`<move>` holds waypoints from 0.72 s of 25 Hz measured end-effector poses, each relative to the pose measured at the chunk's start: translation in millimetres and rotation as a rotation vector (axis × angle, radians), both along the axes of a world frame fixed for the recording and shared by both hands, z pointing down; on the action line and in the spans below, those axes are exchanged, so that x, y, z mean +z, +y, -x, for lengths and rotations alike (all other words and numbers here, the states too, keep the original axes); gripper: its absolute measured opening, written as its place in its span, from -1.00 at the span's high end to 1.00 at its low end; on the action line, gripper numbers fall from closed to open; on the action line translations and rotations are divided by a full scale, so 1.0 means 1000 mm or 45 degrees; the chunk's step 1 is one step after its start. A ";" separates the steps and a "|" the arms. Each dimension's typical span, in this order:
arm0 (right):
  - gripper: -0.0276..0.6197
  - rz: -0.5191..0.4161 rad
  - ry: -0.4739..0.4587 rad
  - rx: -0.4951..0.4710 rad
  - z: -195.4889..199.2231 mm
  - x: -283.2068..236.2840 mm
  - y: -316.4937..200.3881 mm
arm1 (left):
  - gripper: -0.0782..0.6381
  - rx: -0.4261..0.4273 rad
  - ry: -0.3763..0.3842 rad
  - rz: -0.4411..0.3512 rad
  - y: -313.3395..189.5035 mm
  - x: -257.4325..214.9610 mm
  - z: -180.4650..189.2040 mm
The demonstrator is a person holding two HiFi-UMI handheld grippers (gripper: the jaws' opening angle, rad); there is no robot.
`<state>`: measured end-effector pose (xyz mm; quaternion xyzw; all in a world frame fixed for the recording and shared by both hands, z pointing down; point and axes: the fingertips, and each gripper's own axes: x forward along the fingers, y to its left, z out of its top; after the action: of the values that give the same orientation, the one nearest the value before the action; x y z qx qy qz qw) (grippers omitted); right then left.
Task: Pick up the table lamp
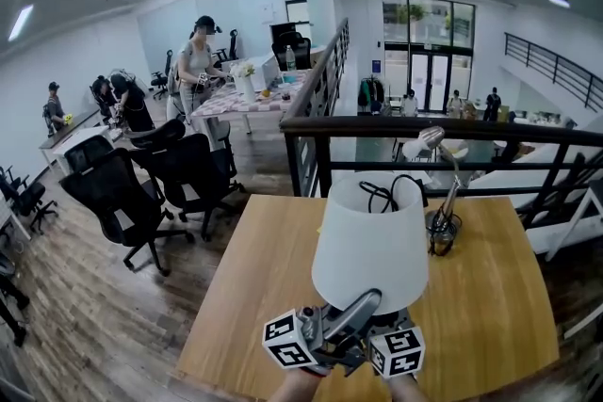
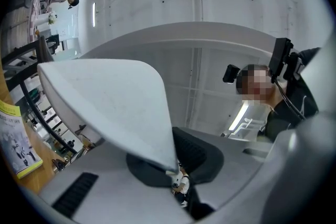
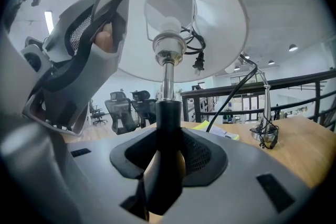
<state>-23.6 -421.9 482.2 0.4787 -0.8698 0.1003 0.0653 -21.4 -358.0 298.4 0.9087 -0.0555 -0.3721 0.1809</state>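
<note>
The table lamp has a white shade (image 1: 370,240) and is held up above the wooden table (image 1: 490,297). My left gripper (image 1: 363,304) is shut on the shade's lower rim; in the left gripper view the shade's edge (image 2: 105,102) runs down between the jaws of that left gripper (image 2: 176,176). My right gripper (image 3: 163,165) is shut on the lamp's black stem (image 3: 164,113), under the bulb (image 3: 170,29). In the head view the right gripper (image 1: 391,339) is mostly hidden below the shade. The lamp's black cord and plug (image 1: 382,193) lie coiled in the top of the shade.
A silver gooseneck desk lamp (image 1: 443,202) stands at the table's far right. A yellow booklet (image 3: 210,126) lies on the table. A black railing (image 1: 433,132) runs behind the table. Office chairs (image 1: 141,184) and people stand to the left.
</note>
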 end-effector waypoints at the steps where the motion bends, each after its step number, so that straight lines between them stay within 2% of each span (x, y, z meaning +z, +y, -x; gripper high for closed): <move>1: 0.49 -0.006 -0.002 -0.001 0.000 -0.002 0.000 | 0.75 -0.002 -0.001 -0.005 0.000 -0.002 0.000; 18: 0.49 -0.111 -0.018 -0.008 0.001 -0.037 -0.001 | 0.75 -0.018 0.005 -0.107 0.015 -0.030 0.000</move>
<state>-24.2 -422.9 445.5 0.4777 -0.8752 0.0656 0.0384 -21.3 -343.5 268.2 0.9143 -0.0459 -0.3773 0.1400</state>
